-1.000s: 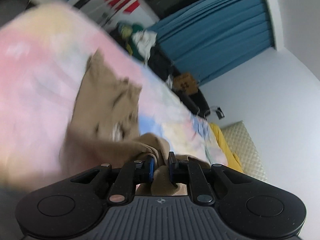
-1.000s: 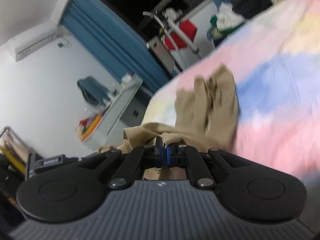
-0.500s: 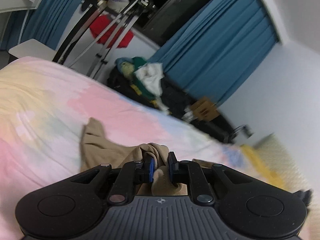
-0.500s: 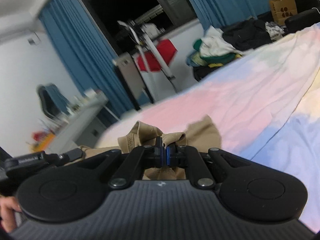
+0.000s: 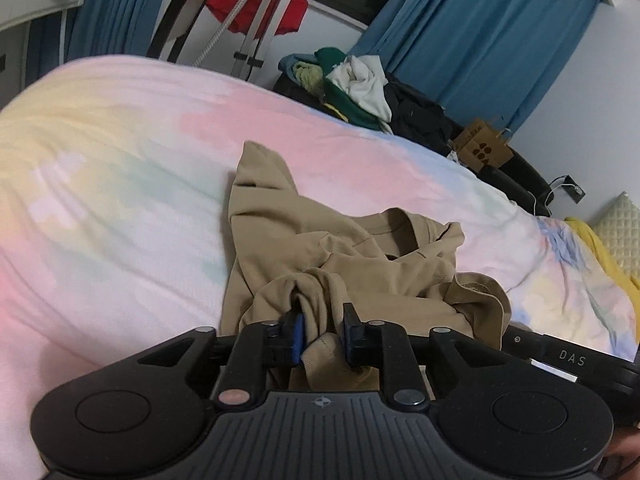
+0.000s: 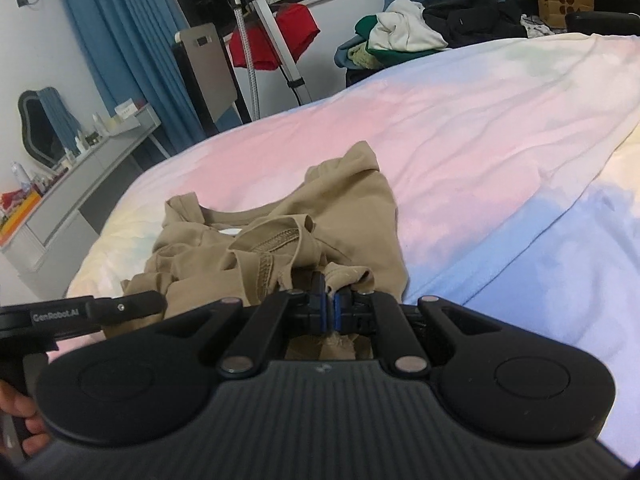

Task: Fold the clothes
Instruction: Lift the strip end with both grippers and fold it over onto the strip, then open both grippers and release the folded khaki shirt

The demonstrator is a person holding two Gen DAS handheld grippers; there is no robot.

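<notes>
A crumpled tan garment (image 5: 320, 236) lies on a pastel pink, yellow and blue bedspread (image 5: 120, 184). My left gripper (image 5: 322, 332) is shut on a bunched fold of the tan garment at its near edge. My right gripper (image 6: 329, 306) is shut tight on another edge of the same garment (image 6: 344, 208), near a stitched hem. The garment's far end reaches away across the bed. The right gripper's body (image 5: 560, 356) shows at the lower right of the left wrist view, and the left gripper's body (image 6: 80, 312) shows at the lower left of the right wrist view.
A heap of green, white and black clothes (image 5: 360, 84) lies beyond the bed's far side, with a brown paper bag (image 5: 482, 148). A drying rack with a red cloth (image 6: 280, 36), blue curtains (image 5: 480, 36) and a grey dresser (image 6: 80, 184) stand around. A yellow cloth (image 5: 600, 248) lies at right.
Both grippers have tilted and come down with the garment still held. The garment hung stretched before and now lies bunched on the bed.
</notes>
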